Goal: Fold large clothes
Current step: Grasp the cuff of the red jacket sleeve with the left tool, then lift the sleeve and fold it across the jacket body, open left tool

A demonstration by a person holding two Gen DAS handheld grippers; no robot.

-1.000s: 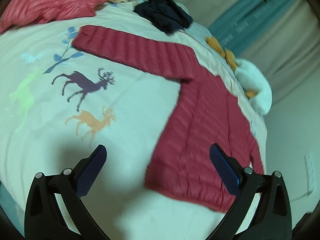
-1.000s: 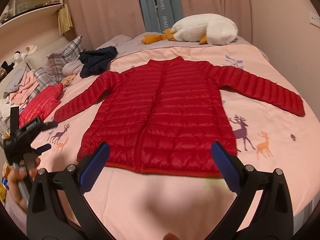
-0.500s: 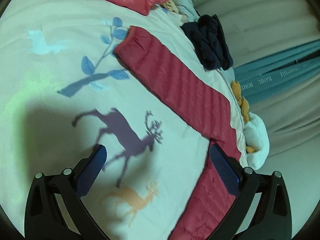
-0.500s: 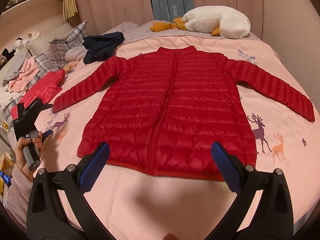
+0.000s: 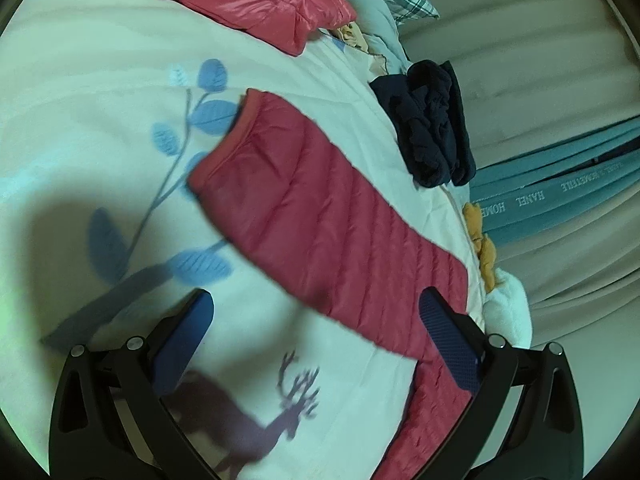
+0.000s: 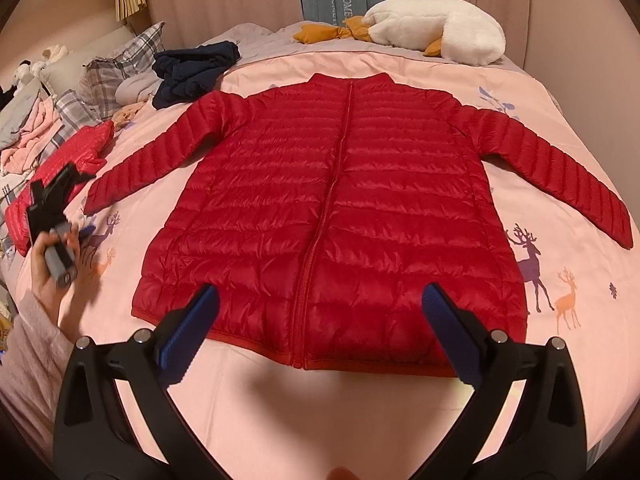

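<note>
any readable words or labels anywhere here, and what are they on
"HOME" on the grey-blue hanging fabric strip behind the bed, right wrist view.
"HANEL HOME" on the same strip, left wrist view, upside down.
A further word on it there is too blurred to read.
The red jacket shows no text.

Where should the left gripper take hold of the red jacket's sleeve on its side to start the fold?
At the cuff of the red jacket. The sleeve lies flat and spread outward, its cuff end free on the bedspread. Bring the open left gripper in low from the outer side, probably pinching the cuff edge.
</note>
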